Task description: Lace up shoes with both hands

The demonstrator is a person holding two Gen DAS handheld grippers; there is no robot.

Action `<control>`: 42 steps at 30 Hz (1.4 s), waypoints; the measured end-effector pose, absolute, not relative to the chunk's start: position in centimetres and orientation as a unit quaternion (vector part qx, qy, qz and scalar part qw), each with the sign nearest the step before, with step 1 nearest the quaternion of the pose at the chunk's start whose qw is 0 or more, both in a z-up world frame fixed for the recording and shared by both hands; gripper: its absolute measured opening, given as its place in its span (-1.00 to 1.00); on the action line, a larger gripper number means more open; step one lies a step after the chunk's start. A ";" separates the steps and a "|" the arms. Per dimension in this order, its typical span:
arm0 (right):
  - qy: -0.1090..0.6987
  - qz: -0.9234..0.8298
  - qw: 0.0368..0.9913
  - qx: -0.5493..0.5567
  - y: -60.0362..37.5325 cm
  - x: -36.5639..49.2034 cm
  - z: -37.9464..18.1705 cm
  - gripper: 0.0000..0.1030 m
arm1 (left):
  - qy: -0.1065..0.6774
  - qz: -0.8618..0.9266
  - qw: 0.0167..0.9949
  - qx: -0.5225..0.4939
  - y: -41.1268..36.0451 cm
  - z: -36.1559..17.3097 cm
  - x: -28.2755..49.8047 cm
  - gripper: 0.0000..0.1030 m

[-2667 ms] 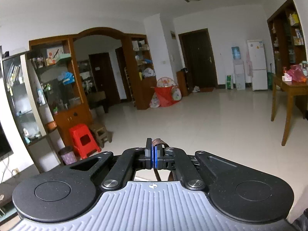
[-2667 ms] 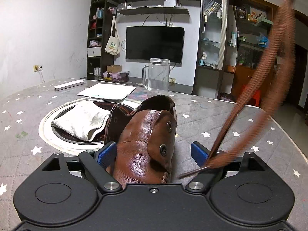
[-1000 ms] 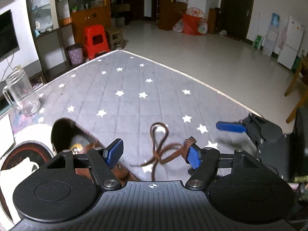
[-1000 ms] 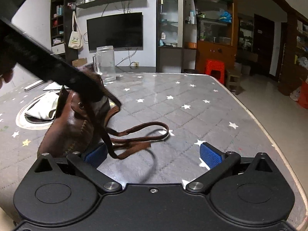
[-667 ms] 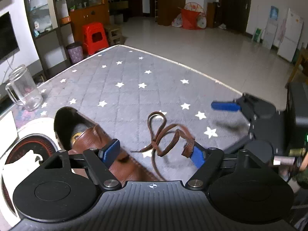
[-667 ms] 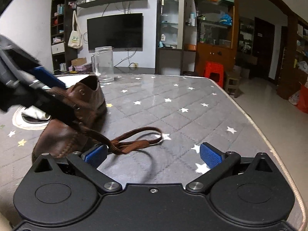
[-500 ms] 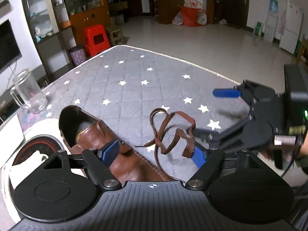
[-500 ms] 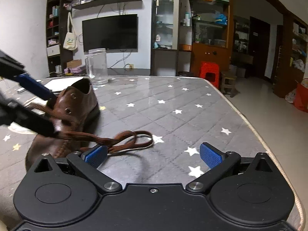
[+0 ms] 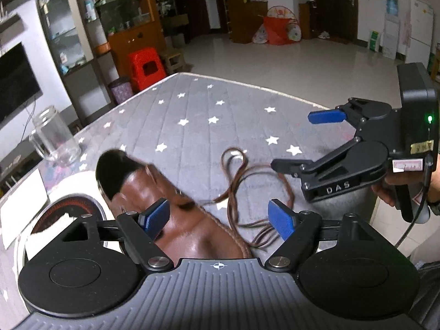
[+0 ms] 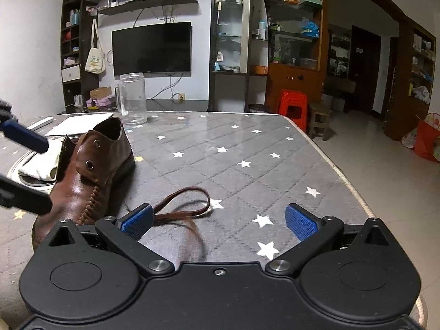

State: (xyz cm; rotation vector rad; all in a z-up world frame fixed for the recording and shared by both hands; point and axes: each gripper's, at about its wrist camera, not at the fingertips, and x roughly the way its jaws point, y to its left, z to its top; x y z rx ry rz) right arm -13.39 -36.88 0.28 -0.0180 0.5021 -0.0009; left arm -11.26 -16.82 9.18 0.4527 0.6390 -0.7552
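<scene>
While both tongs gape wide, we grip nothing: left gripper (image 9: pixel 220 217), right gripper (image 10: pixel 218 221) | brown shoe (image 10: pixel 85 170) stands on starred table (image 10: pixel 247 148) | lace (image 10: pixel 187 206) lies loose beside it

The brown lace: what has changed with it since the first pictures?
The left gripper was shut on the lace high in the air; it has let go and come down open. The lace now lies loose on the table beside the shoe. The right gripper stays open.
</scene>
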 end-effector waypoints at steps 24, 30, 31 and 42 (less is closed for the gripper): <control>0.274 0.013 0.962 -0.008 -36.5 -13.0 -0.5 1.00 | 0.354 -0.197 0.908 0.106 -7.2 5.8 -12.5 0.54; 0.272 0.016 0.962 -0.012 -36.3 -13.0 -0.4 1.00 | 0.355 -0.169 0.915 0.096 -6.5 5.5 -12.6 0.54; 0.272 0.016 0.962 -0.014 -36.3 -13.0 -0.4 1.00 | 0.354 -0.161 0.917 0.093 -6.3 5.5 -12.5 0.54; 0.272 0.004 0.962 -0.019 -37.7 -11.8 -0.9 1.00 | 0.340 -0.065 0.936 0.068 -1.6 4.6 -10.7 0.54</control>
